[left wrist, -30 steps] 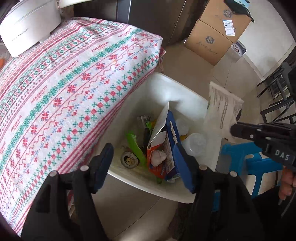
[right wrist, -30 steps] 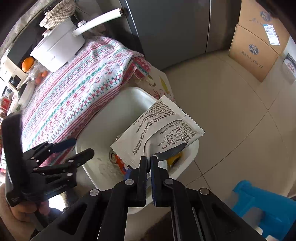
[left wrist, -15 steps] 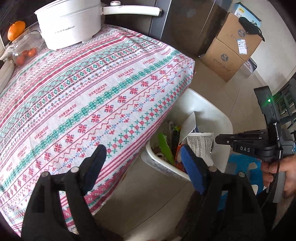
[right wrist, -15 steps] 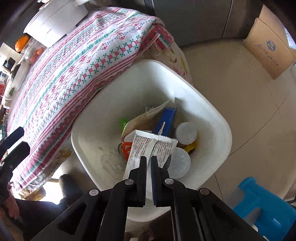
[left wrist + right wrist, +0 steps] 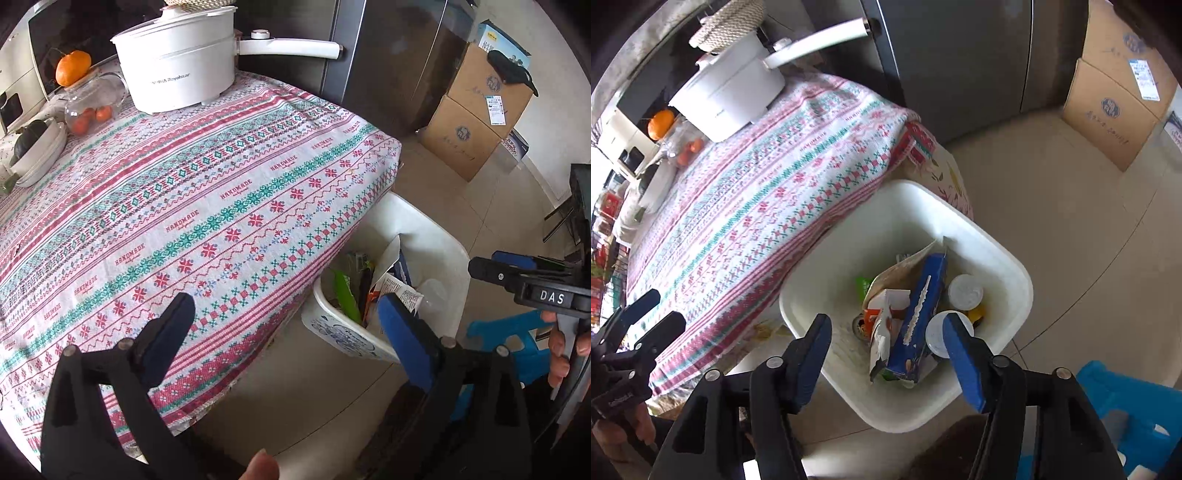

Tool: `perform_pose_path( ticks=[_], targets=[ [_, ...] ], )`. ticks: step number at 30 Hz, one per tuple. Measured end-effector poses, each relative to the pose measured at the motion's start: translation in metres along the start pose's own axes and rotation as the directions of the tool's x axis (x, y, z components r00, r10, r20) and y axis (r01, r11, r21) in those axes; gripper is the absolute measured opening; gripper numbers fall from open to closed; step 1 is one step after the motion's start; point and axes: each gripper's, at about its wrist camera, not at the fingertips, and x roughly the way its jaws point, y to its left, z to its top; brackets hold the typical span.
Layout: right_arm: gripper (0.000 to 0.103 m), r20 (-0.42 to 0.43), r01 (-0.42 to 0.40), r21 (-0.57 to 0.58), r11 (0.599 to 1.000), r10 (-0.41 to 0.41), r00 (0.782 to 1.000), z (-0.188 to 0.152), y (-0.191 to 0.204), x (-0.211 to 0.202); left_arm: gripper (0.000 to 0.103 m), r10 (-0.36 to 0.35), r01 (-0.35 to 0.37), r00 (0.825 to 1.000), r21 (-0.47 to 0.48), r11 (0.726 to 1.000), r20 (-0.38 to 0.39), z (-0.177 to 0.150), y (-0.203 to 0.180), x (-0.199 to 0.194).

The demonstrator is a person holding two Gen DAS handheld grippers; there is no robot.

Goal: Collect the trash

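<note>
Grippers, left (image 5: 284, 325) and right (image 5: 886, 354), both wide open, empty; "Royalstar" pot (image 5: 177, 70), "HANDMADE" tablecloth (image 5: 207, 206).

"Royalstar" on pot (image 5: 177, 70), "HANDMADE" on tablecloth (image 5: 236, 188), "DAS" on right gripper (image 5: 491, 267)

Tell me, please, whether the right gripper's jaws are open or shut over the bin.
Open. The right gripper has its jaws spread wide above the white bin, with nothing between them.

patterned tablecloth (image 5: 207, 192), white pot (image 5: 177, 70), bowls (image 5: 37, 155)
</note>
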Motion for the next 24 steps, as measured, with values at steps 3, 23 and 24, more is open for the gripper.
perform_pose_path(
  ticks=[3,23,24],
  targets=[
    [0.076,0.100,0.032,-0.018,0.999,-0.030,0.995,-0.013,0.012,-0.028,0.102,0.032,-0.032,0.999,-0.006,0.999,0.031,-0.010,-0.006,-0.015],
    [0.090,0.448,0.213,-0.065,0.975,-0.162,0.879,-0.095,0.062,-0.118,0.103,0.183,-0.167,0.946,-0.082,0.983,0.267,-0.060,-0.003,-0.100],
    [0.090,0.458,0.222,-0.068,0.973,-0.167,0.873,-0.098,0.064,-0.121,0.102,0.188,-0.172,0.943,-0.084,0.982,0.275,-0.060,-0.003,-0.101]
  ],
)
